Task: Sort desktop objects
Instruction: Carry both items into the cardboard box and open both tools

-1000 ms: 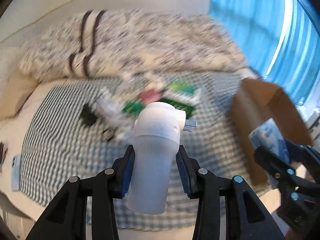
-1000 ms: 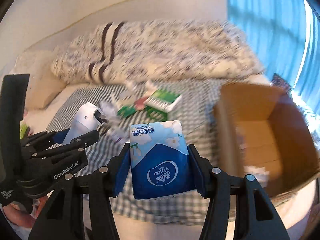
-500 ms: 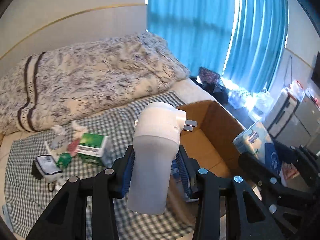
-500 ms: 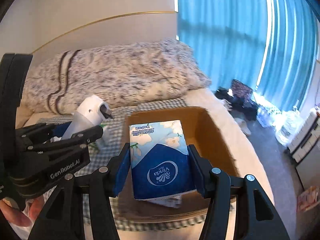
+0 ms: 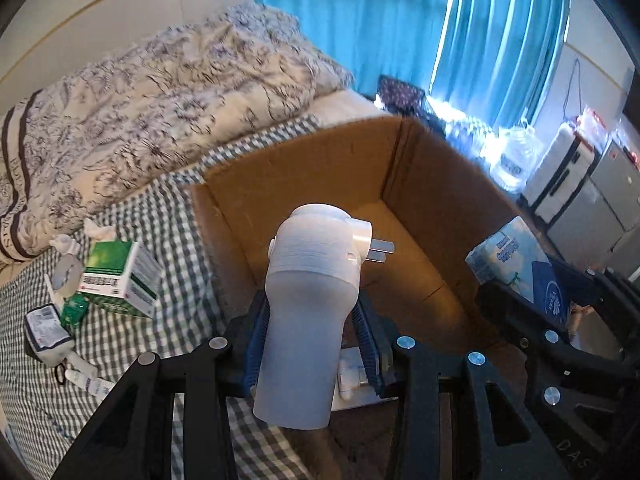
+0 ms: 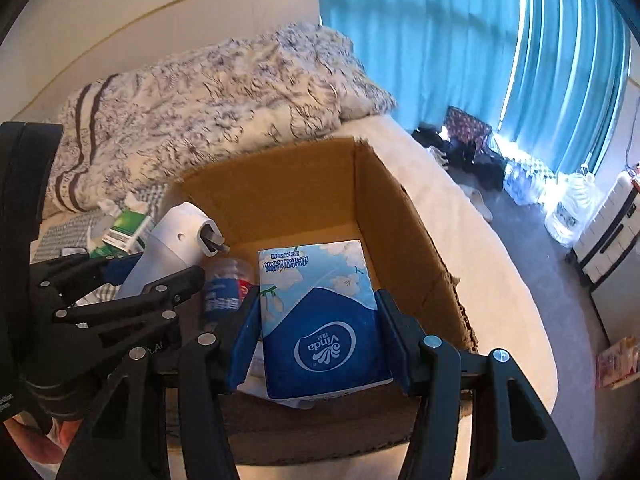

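Left wrist view: the left gripper (image 5: 310, 336) is clamped on a white plastic plug-in device with a frosted cylindrical body and two metal prongs (image 5: 310, 280), held upright with the prongs pointing toward 3 o'clock. It hangs over the near left part of an open brown cardboard box (image 5: 340, 168), which sits on a bed covered with a grey-and-white checked sheet (image 5: 168, 216). At 9 o'clock from the device, on the sheet, lie a green-and-white carton (image 5: 118, 278), a small green packet (image 5: 74, 310), a white pouch with dark trim (image 5: 46, 330) and a white tube (image 5: 90, 378), all close together. A crumpled floral duvet (image 5: 160, 80) fills the bed from 10 to 12 o'clock, with blue curtains (image 5: 420, 24) behind. At 3 o'clock the right gripper shows from the side with its load.

Right wrist view: the right gripper (image 6: 318, 340) is closed on a blue-and-white soft pack of Vinda tissues (image 6: 320, 312), held over the box's near edge, logo upside down to the camera. At 9 o'clock the left gripper (image 6: 160, 276) and its device sit just beside the pack. Between them, low in the box, is a clear plastic bottle with a blue and red label (image 6: 226, 284). A bit of a person's hand (image 6: 36, 444) shows at 7 o'clock.
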Demonstrator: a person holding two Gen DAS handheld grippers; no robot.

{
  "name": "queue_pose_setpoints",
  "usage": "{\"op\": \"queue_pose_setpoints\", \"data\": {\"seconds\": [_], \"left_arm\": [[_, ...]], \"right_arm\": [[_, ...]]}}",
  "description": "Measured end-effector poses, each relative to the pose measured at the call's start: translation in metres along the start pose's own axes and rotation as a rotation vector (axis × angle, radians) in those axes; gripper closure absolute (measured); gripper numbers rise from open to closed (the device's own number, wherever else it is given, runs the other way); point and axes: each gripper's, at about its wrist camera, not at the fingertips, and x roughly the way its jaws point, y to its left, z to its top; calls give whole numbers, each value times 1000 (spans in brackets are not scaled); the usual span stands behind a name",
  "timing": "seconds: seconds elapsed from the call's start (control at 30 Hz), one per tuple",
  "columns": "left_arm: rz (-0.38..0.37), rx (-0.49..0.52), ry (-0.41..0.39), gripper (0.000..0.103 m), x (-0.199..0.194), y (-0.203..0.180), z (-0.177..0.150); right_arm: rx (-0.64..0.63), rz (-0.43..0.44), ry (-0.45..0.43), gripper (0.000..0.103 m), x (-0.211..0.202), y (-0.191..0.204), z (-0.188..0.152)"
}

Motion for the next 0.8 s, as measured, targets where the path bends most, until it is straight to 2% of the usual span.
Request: {"op": "queue_pose_setpoints", "data": {"seconds": [0.13,0.23,0.27,0.37,0.47,0.57,0.8], "left_arm": [[-5,26,19,61,18,-12,-4],[-1,38,28,57,25,-14,-8],[-1,37,21,54,24,-14,-8],[12,31,1,35,21,-10,-6],[-4,31,-6,31,17,-8,-6],[17,40,-16,24,12,-10,-7],[20,29,-36,18,-11,-4,-9]], "right_arm": [[2,-23,25,47,12,-7,-5],[0,-32,27,46,17,-10,-7],[5,-37,23,44,18,-11,-8],[28,-62,6,36,16,-18,-9],[41,-58,-3,33,12,-20,-6],[48,-63,-11,33,7,-22,-5],[43,-61,-37,33,-15,-12,-4]]}}
